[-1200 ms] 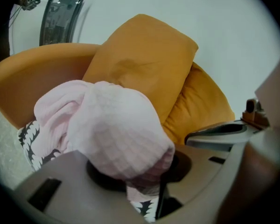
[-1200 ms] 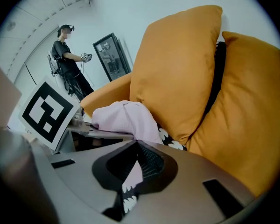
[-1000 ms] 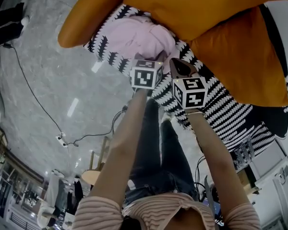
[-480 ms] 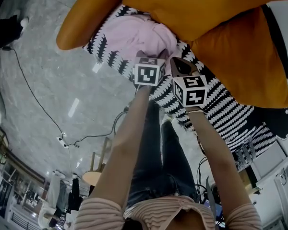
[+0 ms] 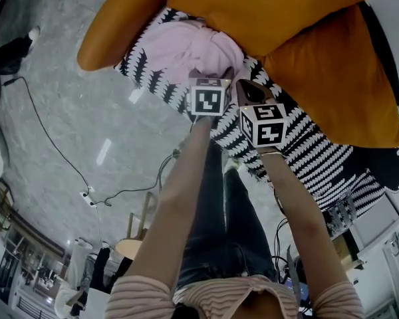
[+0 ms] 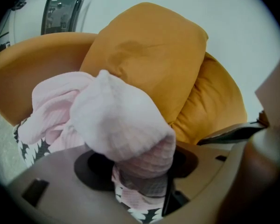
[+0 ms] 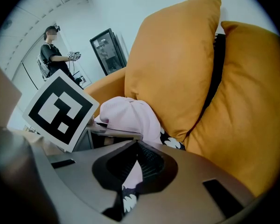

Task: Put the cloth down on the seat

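The pink cloth [image 5: 186, 48] lies bunched on the black-and-white patterned seat [image 5: 306, 151] of an orange armchair. My left gripper [image 5: 211, 75] is at the cloth's near edge. Its jaws have just been opening and stand apart. In the left gripper view [image 6: 142, 181] a fold of the cloth [image 6: 116, 120] still bulges between them. My right gripper [image 5: 247, 88] is beside it on the right. In the right gripper view [image 7: 136, 148] its tips meet, with a pink strip of cloth [image 7: 130, 113] running into the slit.
Two orange cushions [image 5: 272, 5] [image 5: 332, 85] lean on the chair back behind the cloth. An orange armrest [image 5: 120, 18] is on the left. A cable [image 5: 53, 145] trails over the marble floor. Another person [image 7: 53, 50] stands far off.
The left gripper has edged slightly right and closer to the cloth. The cloth has settled on the seat. The right gripper has stayed put.
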`<state>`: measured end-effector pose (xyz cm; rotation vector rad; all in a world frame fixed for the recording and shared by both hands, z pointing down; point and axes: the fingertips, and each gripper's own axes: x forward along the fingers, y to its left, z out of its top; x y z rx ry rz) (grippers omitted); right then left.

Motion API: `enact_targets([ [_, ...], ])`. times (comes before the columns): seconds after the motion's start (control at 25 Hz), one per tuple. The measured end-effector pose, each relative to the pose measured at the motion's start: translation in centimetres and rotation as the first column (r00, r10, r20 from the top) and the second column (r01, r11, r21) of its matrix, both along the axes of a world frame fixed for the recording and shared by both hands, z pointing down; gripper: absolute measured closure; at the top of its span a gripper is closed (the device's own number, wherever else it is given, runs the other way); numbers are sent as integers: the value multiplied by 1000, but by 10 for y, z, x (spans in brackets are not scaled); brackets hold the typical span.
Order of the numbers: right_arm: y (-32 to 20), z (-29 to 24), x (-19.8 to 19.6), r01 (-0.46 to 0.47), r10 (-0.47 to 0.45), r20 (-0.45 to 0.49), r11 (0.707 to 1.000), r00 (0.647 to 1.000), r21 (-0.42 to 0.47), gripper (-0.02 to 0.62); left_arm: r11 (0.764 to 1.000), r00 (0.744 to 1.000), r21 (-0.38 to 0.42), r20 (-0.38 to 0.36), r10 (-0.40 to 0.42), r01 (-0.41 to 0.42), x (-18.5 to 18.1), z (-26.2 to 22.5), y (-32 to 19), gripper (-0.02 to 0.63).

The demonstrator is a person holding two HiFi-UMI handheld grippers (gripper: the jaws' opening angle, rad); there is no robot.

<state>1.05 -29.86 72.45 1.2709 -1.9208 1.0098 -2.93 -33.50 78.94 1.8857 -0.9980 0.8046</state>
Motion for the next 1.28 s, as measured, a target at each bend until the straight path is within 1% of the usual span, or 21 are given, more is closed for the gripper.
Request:
enact_targets([
  [0.12, -3, -4, -2, -10, 10, 4, 1000, 1000, 5, 588, 1000, 1000, 6, 11, -24, 24, -2, -6, 0, 297],
  [0.2, -5, -9, -4, -13, 12, 9, 1000, 1000, 18, 588, 999, 999, 18, 22, -48, 47, -7, -12, 0, 279],
  [0.32, -7, -17, -3, -12, 12, 17, 999, 1000, 41, 586, 995, 996, 54, 37, -86, 84, -16, -22, -1, 275],
  [0.56, -4, -31, 2, -23, 21, 27, 997, 999, 79, 588, 986, 991, 103, 19, -133, 131, -24, -45, 9, 275],
  [0.64, -4, -38, 1, -27, 23, 36, 995, 999, 91, 586, 984, 991, 119, 21, -132, 129, -28, -55, 11, 276],
  [0.84, -2, -60, 2, -31, 23, 61, 991, 998, 133, 588, 980, 992, 154, -4, -126, 125, -28, -77, 16, 278],
  [0.92, 2, -72, 1, -36, 25, 69, 988, 997, 153, 586, 975, 991, 178, -14, -136, 136, -30, -90, 19, 294],
  [1.0, 5, -84, 0, -42, 28, 78, 984, 997, 175, 588, 968, 991, 209, -19, -135, 136, -32, -105, 21, 355],
  [1.08, 7, -95, 0, -46, 30, 85, 980, 996, 195, 586, 963, 992, 239, -25, -123, 126, -33, -121, 24, 382],
  [1.2, 15, -107, 2, -50, 30, 95, 975, 995, 218, 588, 957, 993, 267, -48, -108, 117, -30, -139, 31, 407],
  [1.28, 20, -115, 4, -52, 29, 101, 972, 994, 228, 587, 953, 992, 277, -68, -105, 119, -27, -151, 35, 411],
])
